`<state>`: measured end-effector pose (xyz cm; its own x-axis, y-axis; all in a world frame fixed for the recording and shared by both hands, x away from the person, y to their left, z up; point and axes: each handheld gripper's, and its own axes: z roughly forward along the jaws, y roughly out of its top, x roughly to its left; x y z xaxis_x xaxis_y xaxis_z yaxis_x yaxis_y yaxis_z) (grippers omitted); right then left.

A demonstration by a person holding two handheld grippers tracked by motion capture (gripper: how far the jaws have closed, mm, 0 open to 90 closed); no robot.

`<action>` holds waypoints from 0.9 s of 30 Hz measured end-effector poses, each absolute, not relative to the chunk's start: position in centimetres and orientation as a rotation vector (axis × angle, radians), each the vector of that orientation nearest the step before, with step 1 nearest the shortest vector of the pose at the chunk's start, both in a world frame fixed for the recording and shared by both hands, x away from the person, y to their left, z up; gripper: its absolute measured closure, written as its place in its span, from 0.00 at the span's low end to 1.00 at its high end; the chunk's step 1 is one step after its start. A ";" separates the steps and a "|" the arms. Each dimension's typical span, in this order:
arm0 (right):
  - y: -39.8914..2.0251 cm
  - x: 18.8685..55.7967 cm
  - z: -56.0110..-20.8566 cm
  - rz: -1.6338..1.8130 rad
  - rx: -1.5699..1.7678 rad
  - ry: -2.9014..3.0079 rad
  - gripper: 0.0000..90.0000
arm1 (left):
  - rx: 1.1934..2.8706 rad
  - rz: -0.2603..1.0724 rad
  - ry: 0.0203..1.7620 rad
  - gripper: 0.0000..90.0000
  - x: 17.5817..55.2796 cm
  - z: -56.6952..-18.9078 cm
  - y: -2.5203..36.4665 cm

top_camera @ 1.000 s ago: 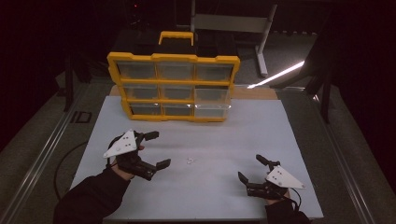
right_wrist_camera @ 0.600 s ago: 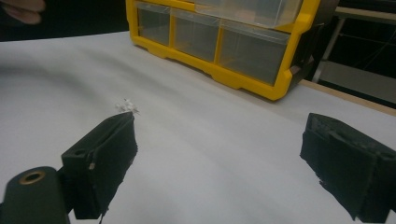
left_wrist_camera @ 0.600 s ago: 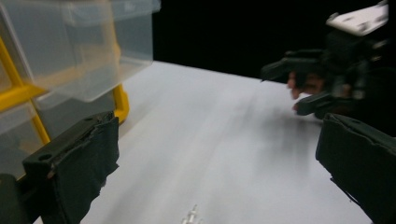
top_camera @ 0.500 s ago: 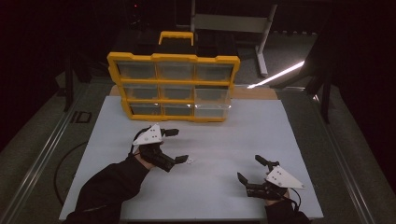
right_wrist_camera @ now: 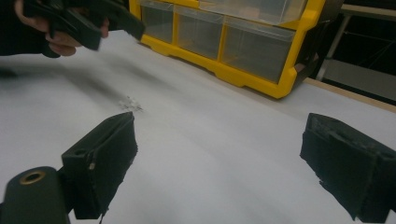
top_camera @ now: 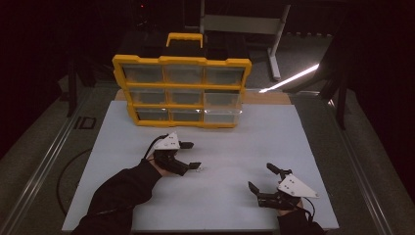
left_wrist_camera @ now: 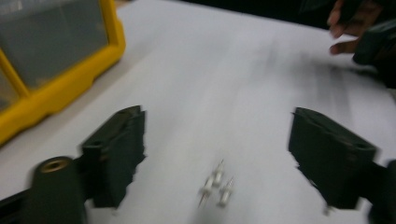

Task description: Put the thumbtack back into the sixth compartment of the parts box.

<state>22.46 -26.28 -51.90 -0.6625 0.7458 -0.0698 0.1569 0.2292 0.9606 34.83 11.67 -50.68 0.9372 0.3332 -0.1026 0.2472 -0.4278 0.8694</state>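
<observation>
Near the middle of the white table (top_camera: 293, 137), a small cluster of pins (left_wrist_camera: 215, 185) is framed between the left gripper (top_camera: 192, 155), whose jaws have just been closing but are not yet clamped. Nothing is lifted yet. The right gripper (top_camera: 262, 178) is held open near the front edge.

Small white pins (left_wrist_camera: 216, 186): motion-blurred at lower centre of left gripper view, count unclear. Yellow organiser (left_wrist_camera: 56, 88): cut off at upper left edge, drawer contents indistinct.
</observation>
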 end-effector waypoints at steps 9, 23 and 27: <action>-26.3 22.5 -52.0 1.451 0.825 1.987 0.11 | 2.146 -0.011 0.454 0.55 35.7 -52.3 10.8; -26.3 22.5 -52.0 1.449 0.820 1.991 0.11 | 2.276 -0.048 0.449 0.81 36.3 -53.6 9.2; -26.2 22.5 -52.1 1.448 0.824 1.993 0.11 | 2.317 -0.031 0.440 0.87 36.5 -53.9 8.9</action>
